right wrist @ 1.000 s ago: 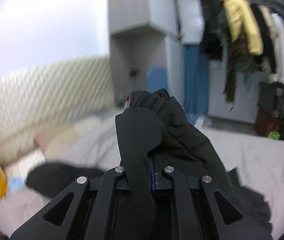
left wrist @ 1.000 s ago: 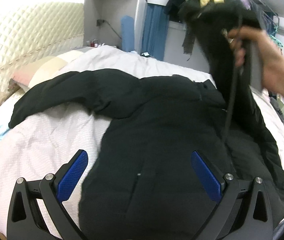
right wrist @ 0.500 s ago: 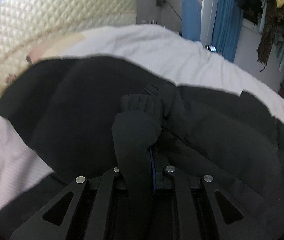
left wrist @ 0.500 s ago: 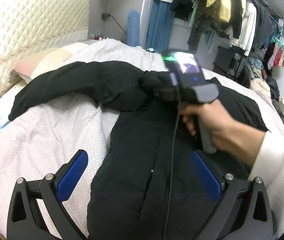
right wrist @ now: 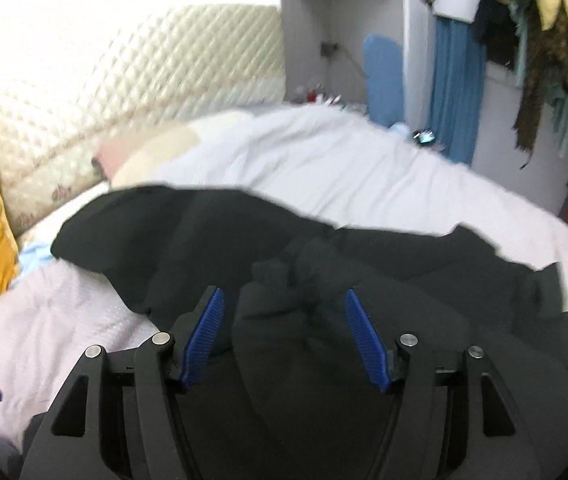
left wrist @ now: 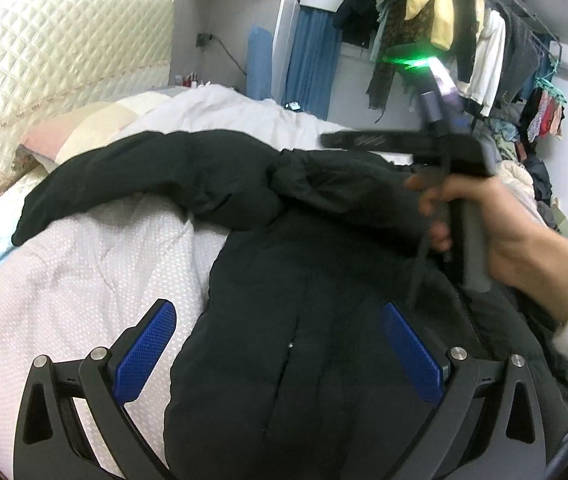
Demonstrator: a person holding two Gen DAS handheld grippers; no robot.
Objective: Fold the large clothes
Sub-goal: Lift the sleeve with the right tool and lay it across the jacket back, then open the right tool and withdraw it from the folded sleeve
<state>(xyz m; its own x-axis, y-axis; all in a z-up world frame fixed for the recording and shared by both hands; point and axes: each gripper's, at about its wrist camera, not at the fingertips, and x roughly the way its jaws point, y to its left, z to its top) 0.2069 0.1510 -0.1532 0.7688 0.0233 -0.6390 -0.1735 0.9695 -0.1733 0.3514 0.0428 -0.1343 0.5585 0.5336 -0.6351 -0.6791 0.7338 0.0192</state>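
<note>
Clearly soft and bulky, the black padded jacket [left wrist: 304, 320] fills the frame's lower middle on the white bedspread [left wrist: 83, 280]; take it by cuff or hem. Right gripper [right wrist: 284, 332] is opening around the released sleeve; left gripper [left wrist: 284, 352] gapes empty.

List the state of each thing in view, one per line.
Black jacket: spread on the bed, one sleeve folded across the chest, the other stretched out.
Left gripper: open, holding nothing.
Right gripper: fingers opening, sleeve between them, unpressed.
Hanging clothes: on the rack.
</note>
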